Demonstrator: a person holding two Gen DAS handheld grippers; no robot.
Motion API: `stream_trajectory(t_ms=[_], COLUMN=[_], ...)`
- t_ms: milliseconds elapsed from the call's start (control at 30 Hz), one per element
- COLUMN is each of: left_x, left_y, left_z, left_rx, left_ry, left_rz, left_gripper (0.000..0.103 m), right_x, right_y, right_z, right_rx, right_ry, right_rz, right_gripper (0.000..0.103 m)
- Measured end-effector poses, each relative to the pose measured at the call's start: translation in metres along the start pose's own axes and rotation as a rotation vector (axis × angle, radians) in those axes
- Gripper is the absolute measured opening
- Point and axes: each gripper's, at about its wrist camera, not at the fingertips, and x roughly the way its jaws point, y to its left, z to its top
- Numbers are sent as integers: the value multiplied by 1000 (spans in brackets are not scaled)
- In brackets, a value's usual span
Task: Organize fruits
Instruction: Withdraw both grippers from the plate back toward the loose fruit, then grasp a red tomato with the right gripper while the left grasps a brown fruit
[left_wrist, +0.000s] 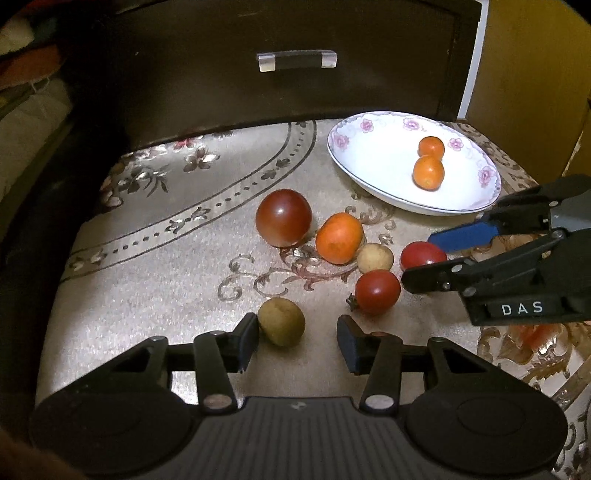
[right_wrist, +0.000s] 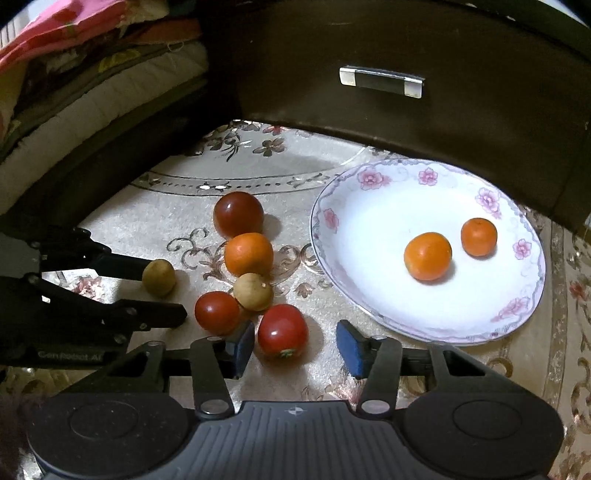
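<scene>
A: From your left wrist view, your left claw (left_wrist: 297, 341) stands with its jaws apart, holding nothing. The small round brown-green fruit (left_wrist: 281, 322) lies between the fingertips, touching the left pad and clear of the right one. It is nearly a ball, so no long axis matters.

B: And the white floral-rimmed plate (left_wrist: 354, 162)?

A: Far and to the right, by the counter's (left_wrist: 147, 258) back-right corner, already holding two small orange citrus fruits (left_wrist: 428, 171). Between you and the plate sit the big dark red tomato (left_wrist: 283, 217), the larger orange citrus (left_wrist: 339, 238) and the pale tan round fruit (left_wrist: 375, 257). The dark drawer front (left_wrist: 258, 96) closes off the back; open cloth lies left of the plate.

B: The right wrist view?

A: Your right claw (right_wrist: 295, 347) is also spread wide and empty. The bright red tomato (right_wrist: 282, 331) lies just ahead, against the left blue pad (right_wrist: 242, 345), with room on its right. The smaller red tomato (right_wrist: 217, 313) is just left of it. The plate rim (right_wrist: 325, 258) is near, ahead and right, so your right hand looks better placed.
</scene>
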Motion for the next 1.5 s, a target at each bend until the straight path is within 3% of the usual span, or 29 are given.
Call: stream_trajectory(t_ms=[100, 367, 733, 867, 1167, 1500], left_x=[0, -1, -2, -4, -13, -40], left_y=[1, -3, -10, -17, -35, -67], left_z=[0, 0, -2, -2, 6, 44], left_rx=[-4, 4, 19, 47, -16, 16], left_ry=[-1, 2, -4, 0, 54, 22], left_rz=[1, -5, 20, 51, 136, 185], left_gripper=[50, 40, 32, 32, 32, 32], right_x=[0, -4, -7, -4, -14, -39], right_y=[1, 12, 11, 14, 16, -4], right_z=[0, -4, -6, -6, -5, -5], right_rx=[10, -40, 103, 163, 142, 184], right_ry=[6, 13, 28, 13, 0, -59], right_rz=[17, -47, -87, -108, -135, -146], right_gripper=[24, 23, 23, 23, 23, 23])
